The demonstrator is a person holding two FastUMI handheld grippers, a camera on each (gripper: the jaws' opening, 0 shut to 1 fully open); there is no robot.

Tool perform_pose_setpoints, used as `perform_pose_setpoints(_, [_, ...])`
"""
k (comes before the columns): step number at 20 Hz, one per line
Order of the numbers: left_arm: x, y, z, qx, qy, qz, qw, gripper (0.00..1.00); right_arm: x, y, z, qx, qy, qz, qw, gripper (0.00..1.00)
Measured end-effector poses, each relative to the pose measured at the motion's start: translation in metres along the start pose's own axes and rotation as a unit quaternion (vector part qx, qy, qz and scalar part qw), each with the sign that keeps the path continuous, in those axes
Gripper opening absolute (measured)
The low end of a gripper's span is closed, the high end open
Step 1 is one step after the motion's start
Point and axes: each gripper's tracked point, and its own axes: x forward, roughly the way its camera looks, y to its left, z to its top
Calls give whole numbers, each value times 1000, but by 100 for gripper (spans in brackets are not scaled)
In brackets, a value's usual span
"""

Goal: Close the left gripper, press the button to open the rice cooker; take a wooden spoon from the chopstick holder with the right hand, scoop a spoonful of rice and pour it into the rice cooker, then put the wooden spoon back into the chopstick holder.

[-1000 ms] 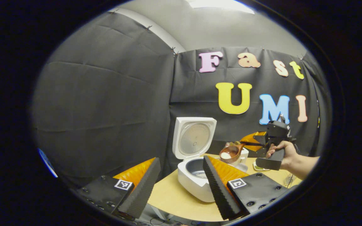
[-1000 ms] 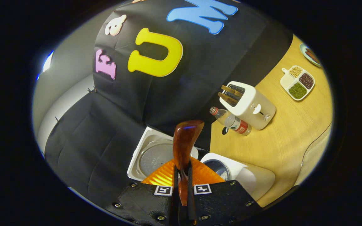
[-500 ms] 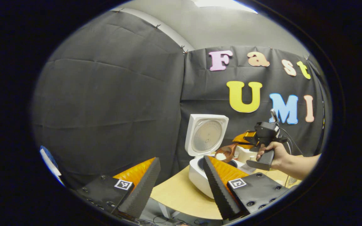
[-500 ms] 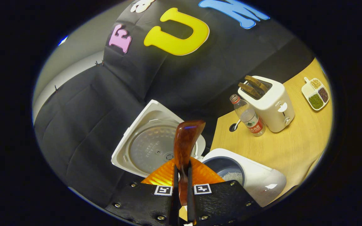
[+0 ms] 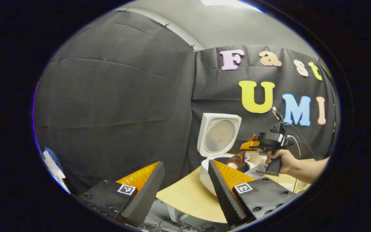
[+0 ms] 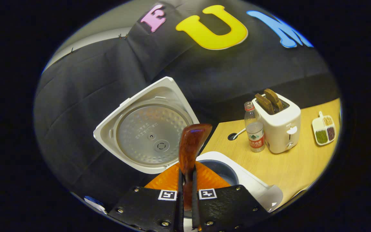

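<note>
While the rice cooker [image 6: 237, 174] stands open on the pale wood-grain table [image 6: 295, 167], its square white lid [image 6: 145, 129] is tipped up, showing a round, dimpled metal plate inside. Glossy and reddish-brown with a mottled grain, the wooden spoon [image 6: 190, 151] has its handle pinched between the two fingers of the right gripper [image 6: 185, 193], clamped tight on it. In the left gripper view, a hand [image 5: 280, 159] holds that gripper over the cooker [image 5: 219, 161] and the spoon's bowl [image 5: 235, 161] — carrying a small white heap of rice — hangs just above the pot's dark opening. Ridged, wedge-shaped fingers of the left gripper [image 5: 185, 190] stand wide apart, holding nothing. Farther back on the table are a clear plastic bottle [image 6: 254, 127], a smooth white toaster [image 6: 279, 124] with two brown slices, and a divided dish [image 6: 323, 132] of beans.
</note>
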Motion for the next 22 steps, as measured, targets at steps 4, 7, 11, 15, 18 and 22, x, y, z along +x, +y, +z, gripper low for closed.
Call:
perform_pose_setpoints(4, [4,-2,0,-4,-1,-2,1000,95,-3,3,-1,-90,-10,-9,996,10])
perform_pose_setpoints(7, [2,-4,-1,-4,-4,-7,1000,95,-5,10,-2,-162,-23,-4,987,10])
perform_pose_setpoints(11, [1,-4,-2,-6,-4,-10,1000,95,-12,15,-1,-247,-36,-12,968,10])
perform_pose_setpoints(15, [3,-2,-2,-4,-7,-12,1000,95,-15,22,3,-340,-52,-26,939,10])
perform_pose_setpoints(18, [4,-4,-1,-8,-6,-13,1000,95,-15,26,4,-402,-65,-33,913,10])
perform_pose_setpoints(22, [0,0,-2,-8,-8,-13,1000,95,-18,22,7,-480,-74,-55,872,10])
